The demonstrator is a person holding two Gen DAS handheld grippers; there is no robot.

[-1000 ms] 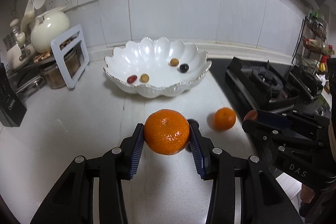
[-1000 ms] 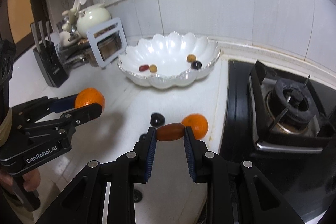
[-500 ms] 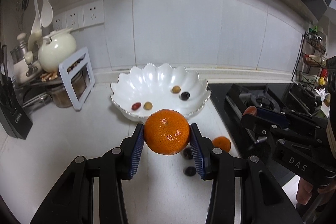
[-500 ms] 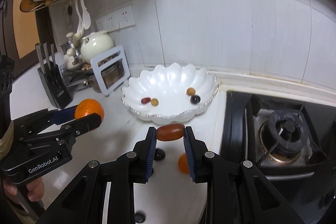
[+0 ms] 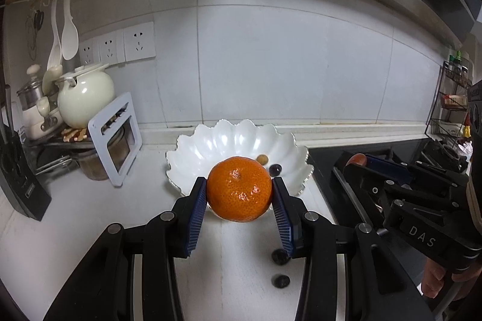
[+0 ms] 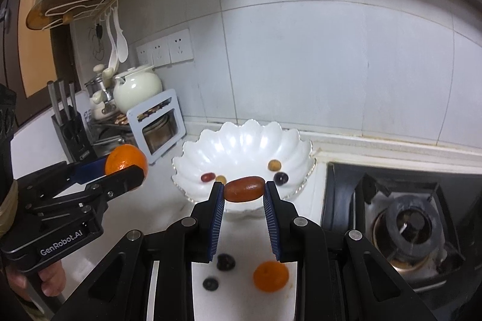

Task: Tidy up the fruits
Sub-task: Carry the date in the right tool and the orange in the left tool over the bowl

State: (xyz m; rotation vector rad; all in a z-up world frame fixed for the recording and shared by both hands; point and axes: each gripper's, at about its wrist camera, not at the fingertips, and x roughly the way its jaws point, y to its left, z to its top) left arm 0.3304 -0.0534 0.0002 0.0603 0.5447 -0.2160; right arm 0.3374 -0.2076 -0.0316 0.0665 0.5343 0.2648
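Holding one tangerine [image 5: 239,189], one date [image 6: 244,188]; bowl [image 6: 241,140] maybe four fruits.

White letters "DAS" stand on the black body of the right tongs [image 5: 357,160], seen right of the bowl [image 5: 192,146] in the left wrist view, and "GenRobot.AI" stands on the body of the left tongs [image 6: 126,163], left of the bowl in the right wrist view.
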